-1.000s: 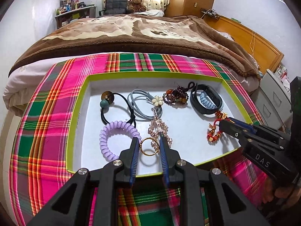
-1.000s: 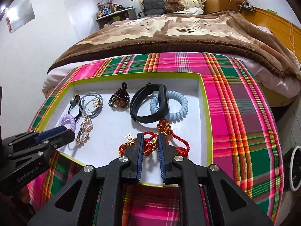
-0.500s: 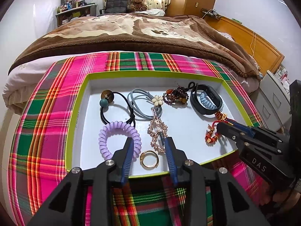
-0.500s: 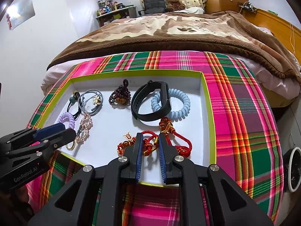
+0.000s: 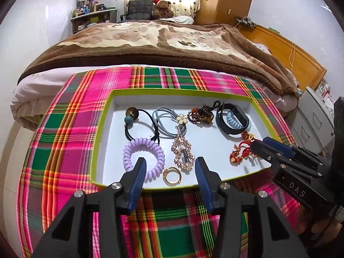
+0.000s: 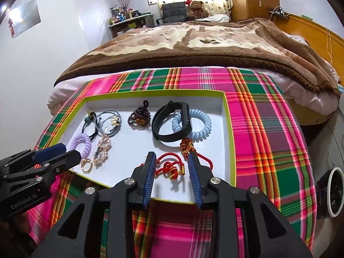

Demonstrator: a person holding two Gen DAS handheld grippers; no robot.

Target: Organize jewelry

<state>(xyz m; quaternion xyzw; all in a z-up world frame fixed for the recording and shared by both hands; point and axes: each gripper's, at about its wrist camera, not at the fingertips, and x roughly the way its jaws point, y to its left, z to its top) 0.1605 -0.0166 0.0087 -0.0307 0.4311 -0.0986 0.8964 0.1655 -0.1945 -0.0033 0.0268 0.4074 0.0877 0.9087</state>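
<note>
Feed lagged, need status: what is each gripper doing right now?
Left gripper: opening, empty; small gold metal ring lies between.
Right gripper: opening, empty; knotted red cord bracelet lies between.

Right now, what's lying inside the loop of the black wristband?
Part of the pale blue coil hair tie shows through the black wristband; the band's strap covers where they cross.

The bed (image 5: pixel 53 90) carried a brown and cream blanket (image 5: pixel 150 40) across its far part and a pink, green and red plaid cloth (image 5: pixel 71 133) at its near end. On the plaid cloth lay a shallow white tray (image 5: pixel 215 150) with a lime-green rim. A teddy bear (image 5: pixel 163 7) in a red hat sat at the bed's far end.
</note>
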